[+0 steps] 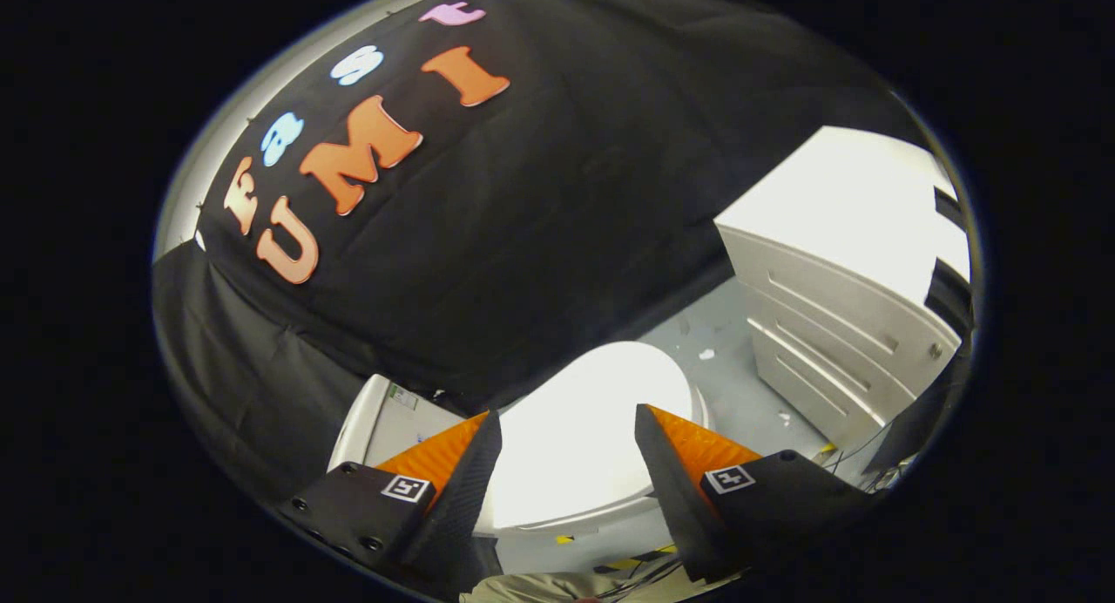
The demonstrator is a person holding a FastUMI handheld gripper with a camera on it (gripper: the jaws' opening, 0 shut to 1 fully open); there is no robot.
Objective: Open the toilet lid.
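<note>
Gripper: the gripper is wide open. Its two fingers stand far apart and hold nothing.

Lid: the white toilet lid is down, lying flat on the bowl. It shows in the gap between the fingers and a bit beyond them, at about 12 o'clock from the gripper.

Long way of the lid: it runs from the tank, at about 10 o'clock from the fingers, out to the round front end at about 1 o'clock.

Gap: the fingers look like they are up above the lid and not touching it. I cannot tell how high.

Front edge: the rounded end of the lid is just past the right finger, near the grey floor.

Cabinet: a white cabinet with drawers stands at about 2 o'clock, well apart from the toilet.

Next move, my guess: go down and forward to the lid's rim, get a finger under it, and lift it back toward the tank.
</note>
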